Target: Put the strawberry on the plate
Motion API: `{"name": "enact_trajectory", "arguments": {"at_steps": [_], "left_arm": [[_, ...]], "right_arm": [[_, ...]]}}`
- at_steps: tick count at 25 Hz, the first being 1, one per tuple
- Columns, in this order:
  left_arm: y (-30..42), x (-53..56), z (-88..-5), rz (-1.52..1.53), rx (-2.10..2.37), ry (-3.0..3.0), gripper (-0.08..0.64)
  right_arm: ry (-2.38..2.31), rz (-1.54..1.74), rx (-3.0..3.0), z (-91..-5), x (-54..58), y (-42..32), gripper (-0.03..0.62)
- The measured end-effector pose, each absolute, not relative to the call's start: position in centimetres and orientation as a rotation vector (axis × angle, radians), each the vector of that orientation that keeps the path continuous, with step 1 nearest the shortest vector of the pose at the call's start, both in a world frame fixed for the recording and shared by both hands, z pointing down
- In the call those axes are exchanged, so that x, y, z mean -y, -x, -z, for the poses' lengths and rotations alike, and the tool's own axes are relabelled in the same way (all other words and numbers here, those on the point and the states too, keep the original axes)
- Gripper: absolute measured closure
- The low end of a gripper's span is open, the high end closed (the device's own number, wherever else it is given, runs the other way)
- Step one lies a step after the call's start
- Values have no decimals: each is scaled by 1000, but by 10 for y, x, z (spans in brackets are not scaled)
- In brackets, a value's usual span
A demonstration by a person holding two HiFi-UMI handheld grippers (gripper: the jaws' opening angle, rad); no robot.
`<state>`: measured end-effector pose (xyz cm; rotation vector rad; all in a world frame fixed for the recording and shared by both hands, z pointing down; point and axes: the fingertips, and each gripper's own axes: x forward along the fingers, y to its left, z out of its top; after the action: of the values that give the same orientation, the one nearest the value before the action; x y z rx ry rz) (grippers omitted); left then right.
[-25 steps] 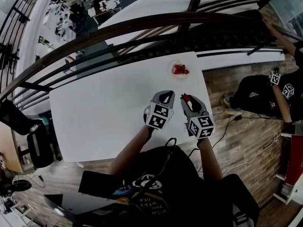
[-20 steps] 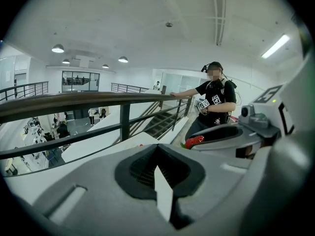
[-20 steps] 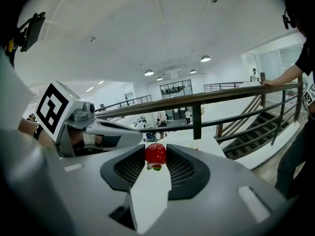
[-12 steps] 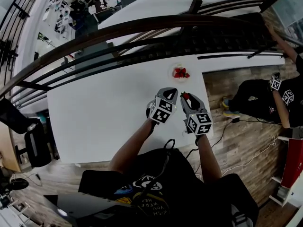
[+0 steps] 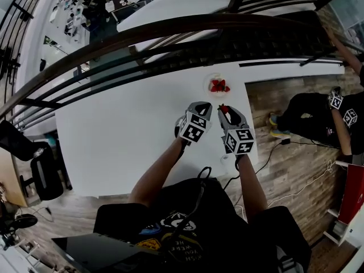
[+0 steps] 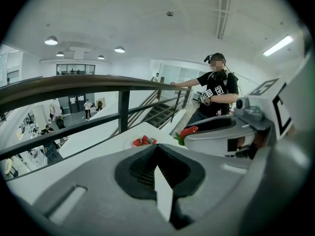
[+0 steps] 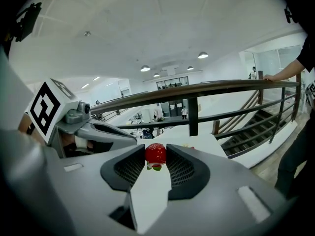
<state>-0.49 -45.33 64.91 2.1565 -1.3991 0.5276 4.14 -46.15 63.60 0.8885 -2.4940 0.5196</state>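
R gripper (image 5: 225, 111) is clamping the strawberry (image 7: 156, 153) by the table's (image 5: 125, 135) right edge, nr the plate (image 5: 208, 83); L gripper (image 5: 203, 106) is hovering clenched, empty, beside it.

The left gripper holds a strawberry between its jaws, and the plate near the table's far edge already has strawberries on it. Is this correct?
Not quite. The right gripper holds the strawberry between its jaws, as the right gripper view shows; the left gripper is shut on nothing. The plate does carry strawberries.
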Motion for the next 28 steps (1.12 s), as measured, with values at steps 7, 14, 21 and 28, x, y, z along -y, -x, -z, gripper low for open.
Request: {"name": "enact_trajectory", "arguments": {"at_steps": [7,14,21,28], "left_arm": [[16,458,-673,-548,1429,-2081,555],[17,463,-686,-596,1412,-2062,555],[28,469,-697,-596,1406,-2024,555],[32,484,-699,-551,1397,-2025,555]], "right_arm": [[-881,-535,2473,-655,472,-41,454],[-856,-528,2447,-674,483,-43,454],[-838,-521,2421,-696,498,-38,454],[-796,-498,2412,-704,503,-27,454]]}}
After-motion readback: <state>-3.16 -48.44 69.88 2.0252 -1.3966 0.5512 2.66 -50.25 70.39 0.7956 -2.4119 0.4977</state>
